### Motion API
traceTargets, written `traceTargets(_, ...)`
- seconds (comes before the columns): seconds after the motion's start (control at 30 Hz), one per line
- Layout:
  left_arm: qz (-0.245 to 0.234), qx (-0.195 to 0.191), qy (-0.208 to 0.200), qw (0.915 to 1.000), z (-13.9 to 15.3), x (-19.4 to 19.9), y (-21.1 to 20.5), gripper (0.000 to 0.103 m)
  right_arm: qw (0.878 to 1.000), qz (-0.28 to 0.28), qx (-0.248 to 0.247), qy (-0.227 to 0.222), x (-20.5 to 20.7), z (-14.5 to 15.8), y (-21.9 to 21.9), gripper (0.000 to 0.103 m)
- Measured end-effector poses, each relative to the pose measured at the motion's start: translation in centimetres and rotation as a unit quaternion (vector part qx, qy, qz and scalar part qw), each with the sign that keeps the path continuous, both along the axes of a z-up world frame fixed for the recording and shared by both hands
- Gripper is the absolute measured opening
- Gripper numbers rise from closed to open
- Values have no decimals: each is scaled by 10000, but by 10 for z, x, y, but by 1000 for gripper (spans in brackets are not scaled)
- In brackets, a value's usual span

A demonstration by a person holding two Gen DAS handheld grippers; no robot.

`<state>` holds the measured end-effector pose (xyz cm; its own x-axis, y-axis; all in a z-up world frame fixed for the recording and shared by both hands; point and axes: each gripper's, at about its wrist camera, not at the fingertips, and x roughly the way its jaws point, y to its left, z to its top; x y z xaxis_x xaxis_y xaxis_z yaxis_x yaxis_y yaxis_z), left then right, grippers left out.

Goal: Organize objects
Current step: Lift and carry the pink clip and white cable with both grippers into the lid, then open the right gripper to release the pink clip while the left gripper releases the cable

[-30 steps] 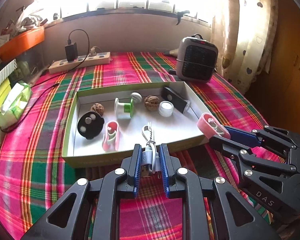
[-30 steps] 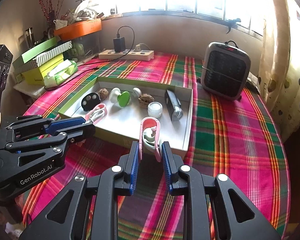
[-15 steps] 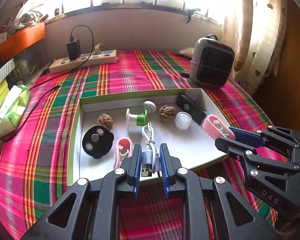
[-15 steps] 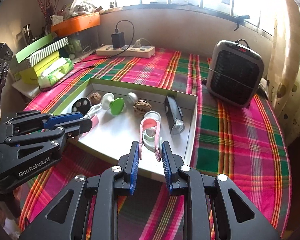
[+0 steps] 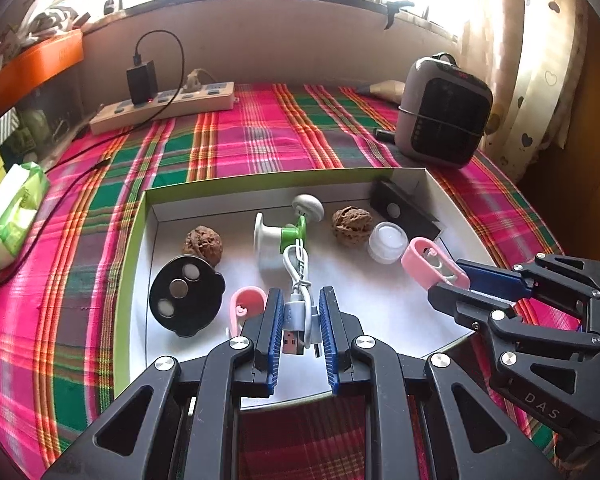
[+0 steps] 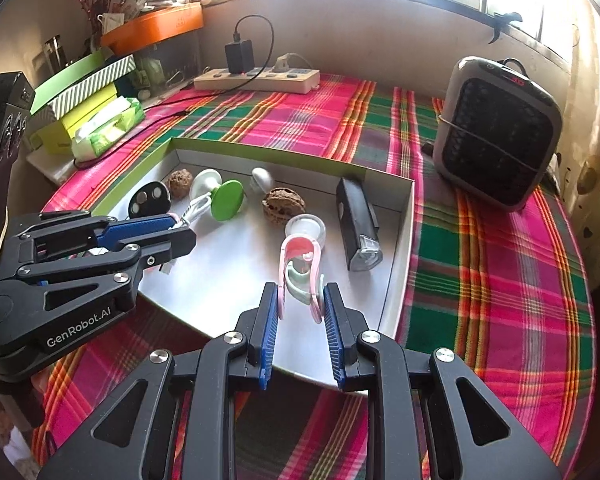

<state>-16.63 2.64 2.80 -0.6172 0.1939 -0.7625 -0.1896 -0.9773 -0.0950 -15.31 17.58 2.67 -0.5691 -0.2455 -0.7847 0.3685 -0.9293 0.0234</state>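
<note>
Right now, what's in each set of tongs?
Left tongs: shut on the coiled white USB cable.
Right tongs: shut on the pink clip.

A pink, green and orange plaid tablecloth (image 5: 260, 136) fills the middle of the frame. On it sits a box (image 5: 132, 240) with lime-green outside and white inside. Within lie a white cable (image 5: 298, 280), pink clips (image 6: 300, 264), two brown walnuts (image 5: 203, 240), a green-and-white spool (image 5: 278, 236) and a black disc (image 5: 186, 296). At upper right stands a grey-and-black heater (image 5: 444, 120).
</note>
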Motion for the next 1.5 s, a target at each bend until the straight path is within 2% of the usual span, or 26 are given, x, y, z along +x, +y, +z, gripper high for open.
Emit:
traceTargets(0.33,-79,-36,-127,9999,-8,-6,6,17,9996,196,20,-218,-8,-8,-1,24)
traceTargets(1.5,-57,-47,-275,9996,-12,-12,9,18,9992,180,224,-293,-18,-11,-3,24)
